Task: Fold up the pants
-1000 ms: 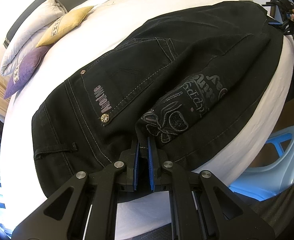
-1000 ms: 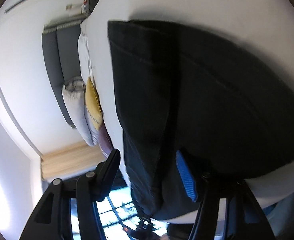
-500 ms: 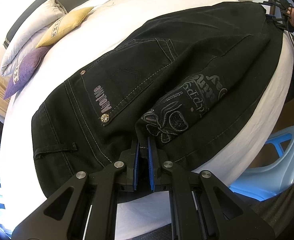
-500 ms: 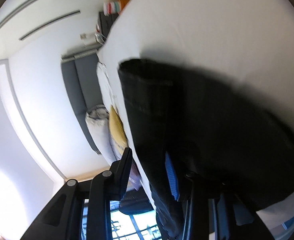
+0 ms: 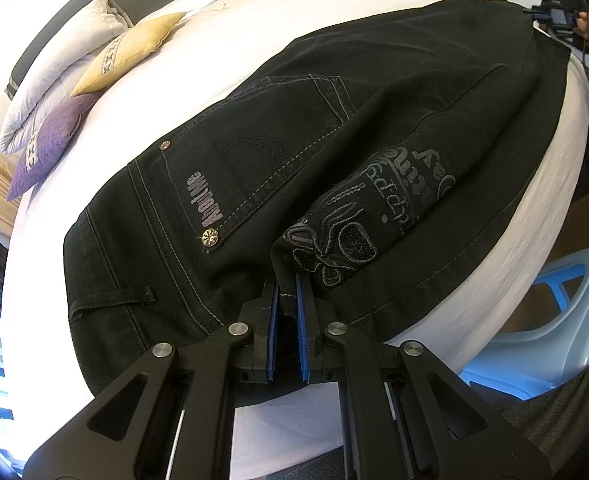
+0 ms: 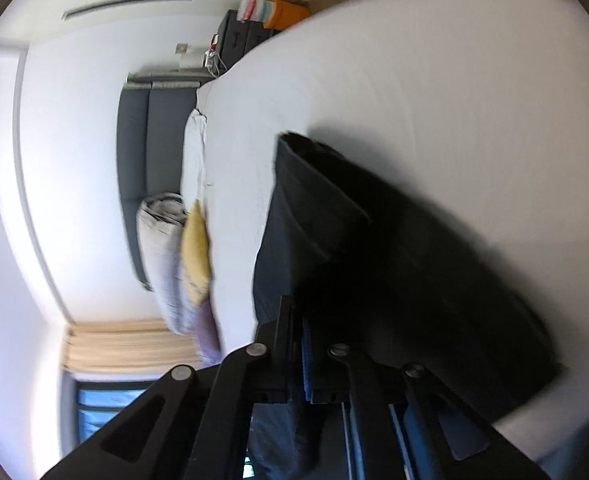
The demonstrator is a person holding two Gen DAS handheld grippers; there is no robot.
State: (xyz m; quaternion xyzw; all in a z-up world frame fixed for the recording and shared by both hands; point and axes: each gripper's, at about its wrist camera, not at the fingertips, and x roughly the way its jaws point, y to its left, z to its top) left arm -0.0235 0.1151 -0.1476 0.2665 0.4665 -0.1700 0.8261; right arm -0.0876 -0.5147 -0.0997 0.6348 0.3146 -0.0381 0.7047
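I observe the black denim pants with grey embroidery (image 5: 334, 152) spread across the white-sheeted bed (image 5: 254, 20). My left tongs (image 5: 287, 292) are pinching the waistband edge nearest me. My right tongs (image 6: 299, 344) are clamped on the far leg end, which lifts off the sheet. Yellow and purple cushions (image 5: 130, 52) lie near the headboard.

light: bright daylight, window (image 6: 106, 400) blown out low left | shadow: soft, under black pants (image 6: 414, 280) on white bed sheet (image 5: 254, 32) | blur: right wrist view motion-smeared, left wrist view sharp | distortion: strong fisheye bend, dark corner vignette
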